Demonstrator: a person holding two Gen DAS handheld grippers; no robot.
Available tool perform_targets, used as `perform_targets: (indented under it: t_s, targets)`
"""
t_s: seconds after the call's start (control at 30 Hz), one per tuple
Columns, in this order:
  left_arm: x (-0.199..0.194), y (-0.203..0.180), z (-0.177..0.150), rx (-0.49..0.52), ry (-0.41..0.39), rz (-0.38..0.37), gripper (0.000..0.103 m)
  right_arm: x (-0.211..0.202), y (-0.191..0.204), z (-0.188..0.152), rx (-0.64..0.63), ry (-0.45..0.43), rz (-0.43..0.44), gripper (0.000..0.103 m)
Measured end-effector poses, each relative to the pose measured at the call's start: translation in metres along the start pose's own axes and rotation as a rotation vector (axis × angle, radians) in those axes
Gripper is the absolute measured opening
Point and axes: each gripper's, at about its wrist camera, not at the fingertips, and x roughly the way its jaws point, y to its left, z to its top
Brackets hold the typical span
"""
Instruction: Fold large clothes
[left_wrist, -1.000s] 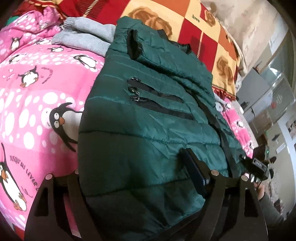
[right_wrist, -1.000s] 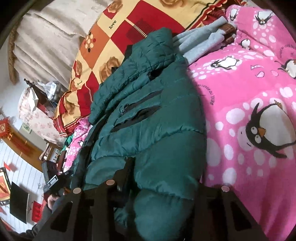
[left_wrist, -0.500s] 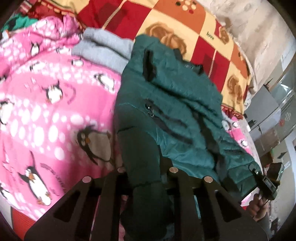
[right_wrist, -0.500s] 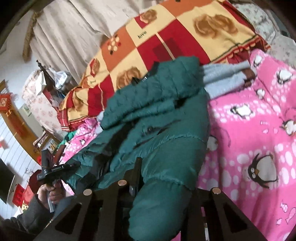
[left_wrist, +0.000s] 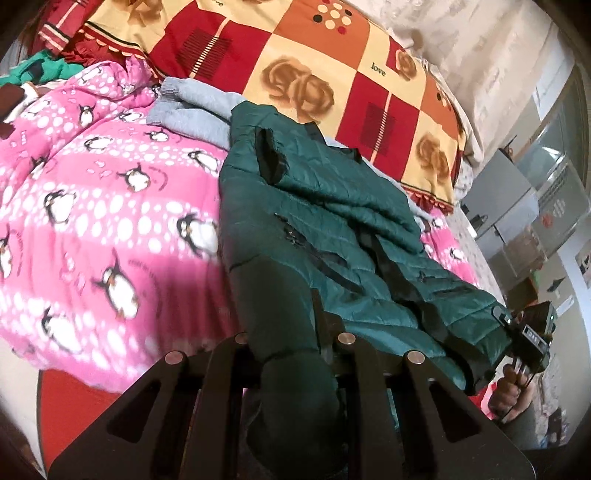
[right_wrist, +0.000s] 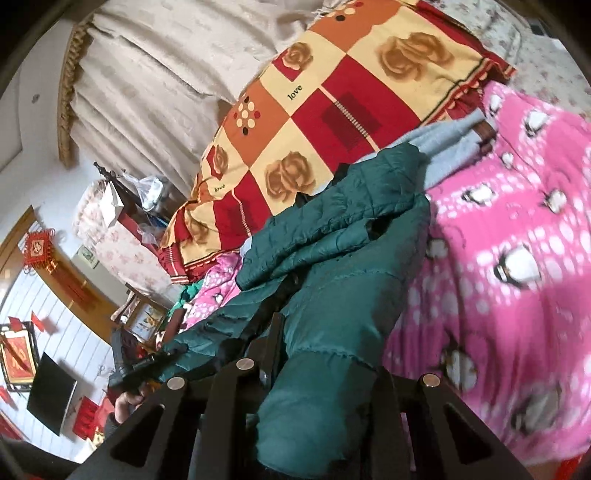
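Note:
A dark green quilted jacket (left_wrist: 332, 229) lies on the pink penguin blanket (left_wrist: 92, 221), its hem end lifted toward me. My left gripper (left_wrist: 291, 347) is shut on the jacket's near hem; the cloth bunches between the jaws. My right gripper (right_wrist: 317, 365) is shut on the other hem corner of the jacket (right_wrist: 351, 258). In the left wrist view the right gripper (left_wrist: 532, 336) shows at the far right edge of the jacket; in the right wrist view the left gripper (right_wrist: 147, 365) shows at lower left. The fingertips are hidden in cloth.
A grey garment (left_wrist: 192, 107) lies by the jacket's collar. A red and yellow checked quilt (left_wrist: 332, 74) is piled behind. Curtains (right_wrist: 155, 74) hang beyond. Cabinets (left_wrist: 517, 206) stand at the right, and a dark screen (right_wrist: 51, 398) at lower left.
Both grippers have closed on the jacket's hem and lifted it up and back from the bed. The jacket's lower part now hangs bunched from the jaws.

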Motion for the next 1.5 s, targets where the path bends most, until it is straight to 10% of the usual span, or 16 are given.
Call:
perform_targets:
  t_s: [0.7, 1.1, 1.5]
  targets:
    - [-0.066, -0.008, -0.065, -0.018, 0.005, -0.003, 0.012, -0.063, 0.039, -0.068, -0.087, 0.060, -0.038, 0.017]
    - [-0.061, -0.042, -0.050, 0.103, -0.093, 0.246, 0.012, -0.056, 0.056, -0.053, -0.135, 0.046, -0.181, 0.017]
    - [-0.053, -0.042, -0.037, 0.084, -0.103, 0.260, 0.012, -0.048, 0.062, -0.035, -0.140, 0.011, -0.236, 0.017]
